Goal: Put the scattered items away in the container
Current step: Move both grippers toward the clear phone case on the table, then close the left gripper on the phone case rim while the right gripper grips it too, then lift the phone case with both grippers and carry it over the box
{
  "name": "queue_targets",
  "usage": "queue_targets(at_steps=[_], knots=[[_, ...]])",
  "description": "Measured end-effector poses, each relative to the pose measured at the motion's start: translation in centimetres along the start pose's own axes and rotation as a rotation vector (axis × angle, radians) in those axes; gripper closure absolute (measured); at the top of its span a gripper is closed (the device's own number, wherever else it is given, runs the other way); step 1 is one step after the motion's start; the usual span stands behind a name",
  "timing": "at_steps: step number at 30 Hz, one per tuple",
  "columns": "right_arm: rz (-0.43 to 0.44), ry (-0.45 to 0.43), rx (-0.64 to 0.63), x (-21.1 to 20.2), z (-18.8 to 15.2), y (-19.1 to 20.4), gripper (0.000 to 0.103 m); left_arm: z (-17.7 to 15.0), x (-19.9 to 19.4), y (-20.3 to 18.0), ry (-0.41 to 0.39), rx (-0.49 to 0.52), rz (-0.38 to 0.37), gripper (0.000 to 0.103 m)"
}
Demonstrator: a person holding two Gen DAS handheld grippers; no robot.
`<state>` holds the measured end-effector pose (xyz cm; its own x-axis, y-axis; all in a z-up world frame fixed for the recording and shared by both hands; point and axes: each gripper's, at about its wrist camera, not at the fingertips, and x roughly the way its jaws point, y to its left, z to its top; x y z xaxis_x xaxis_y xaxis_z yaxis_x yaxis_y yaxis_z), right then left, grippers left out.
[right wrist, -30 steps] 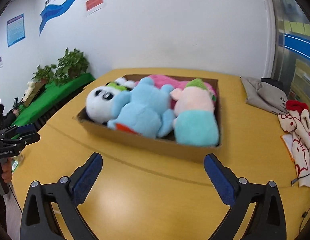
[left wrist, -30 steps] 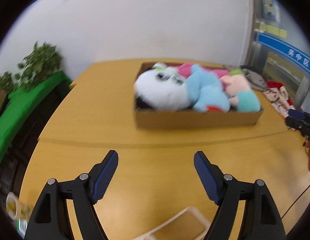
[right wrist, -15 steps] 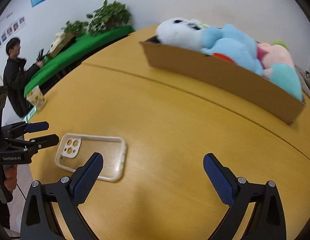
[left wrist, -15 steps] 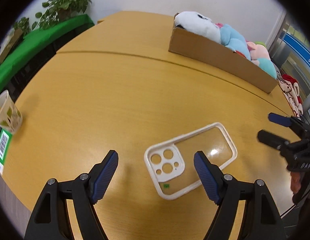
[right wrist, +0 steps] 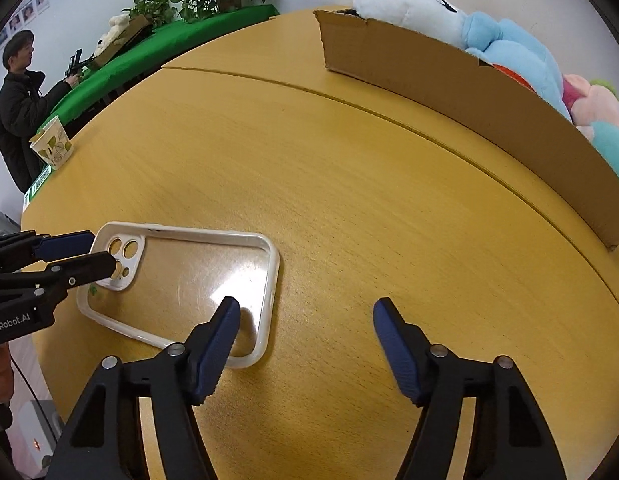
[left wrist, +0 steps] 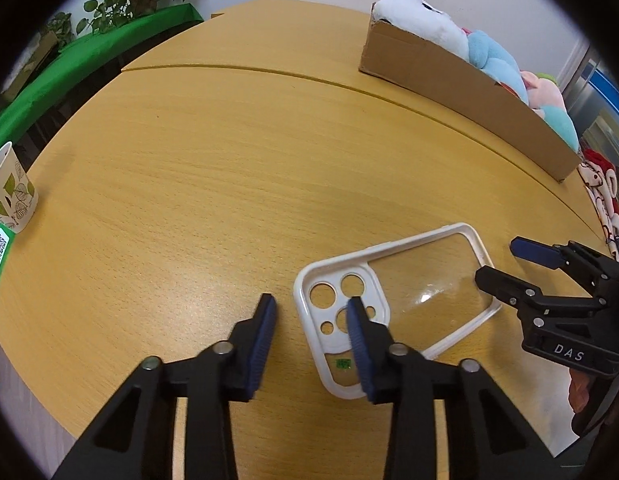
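Observation:
A clear phone case with a white rim (left wrist: 425, 276) (right wrist: 189, 272) lies flat on the wooden table (left wrist: 229, 160). My left gripper (left wrist: 311, 320) (right wrist: 89, 254) straddles its camera-hole end, one finger on the table beside the rim and the other over the holes. Its jaws are closing, and the pads do not press the rim. My right gripper (right wrist: 305, 320) (left wrist: 509, 266) straddles the opposite end, closing too, with its left finger over the clear panel and the rim between the jaws. The cardboard box (left wrist: 449, 68) (right wrist: 429, 80) stands at the far right, full of plush toys (right wrist: 509, 52).
A leaf-print paper cup (left wrist: 9, 192) (right wrist: 53, 148) stands at the table's left edge. A red and white cloth (left wrist: 601, 188) lies at the right, past the box. A green-covered bench with plants (right wrist: 213, 12) runs behind, where a person in black (right wrist: 21, 100) stands.
Both grippers have tipped down from facing the box and dropped to the phone case. Both jaws have narrowed, the left far more, and now bracket the case's two ends.

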<state>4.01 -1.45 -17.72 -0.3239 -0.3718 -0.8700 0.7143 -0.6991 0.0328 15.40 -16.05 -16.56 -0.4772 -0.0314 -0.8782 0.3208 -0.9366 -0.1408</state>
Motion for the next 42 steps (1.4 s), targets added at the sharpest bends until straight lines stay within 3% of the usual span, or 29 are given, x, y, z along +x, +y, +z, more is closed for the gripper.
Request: queue_targets(at_steps=[2, 8, 12, 17, 22, 27, 37, 42], knots=[[-0.012, -0.002, -0.011, 0.1, 0.1, 0.3, 0.035, 0.1, 0.1, 0.2, 0.002, -0.007, -0.015, 0.086], [-0.001, -0.002, -0.020, -0.3, 0.2, 1.1, 0.060, 0.3, 0.2, 0.0, -0.003, -0.010, -0.007, 0.089], [0.021, 0.011, -0.021, -0.4, 0.2, 1.8, 0.087, 0.4, 0.2, 0.0, -0.001, -0.013, -0.008, 0.093], [0.013, 0.022, -0.002, -0.7, -0.1, 1.8, 0.096, 0.5, 0.1, -0.3, -0.001, -0.010, -0.008, 0.094], [0.014, -0.001, 0.047, -2.1, -0.5, 0.6, 0.096, 1.5, -0.6, -2.0, -0.025, 0.041, -0.006, 0.095], [-0.004, -0.092, 0.119, -5.9, 0.4, -2.3, 0.096, 4.7, -2.7, -4.9, -0.081, 0.100, -0.065, 0.095], [-0.166, -0.320, 0.181, -18.5, 7.1, -10.4, 0.096, 17.7, -10.8, -14.8, -0.321, 0.317, -0.187, 0.095], [-0.199, -0.391, 0.225, -23.4, 11.5, -15.1, 0.096, 24.4, -12.8, -19.1, -0.365, 0.376, -0.225, 0.095]])
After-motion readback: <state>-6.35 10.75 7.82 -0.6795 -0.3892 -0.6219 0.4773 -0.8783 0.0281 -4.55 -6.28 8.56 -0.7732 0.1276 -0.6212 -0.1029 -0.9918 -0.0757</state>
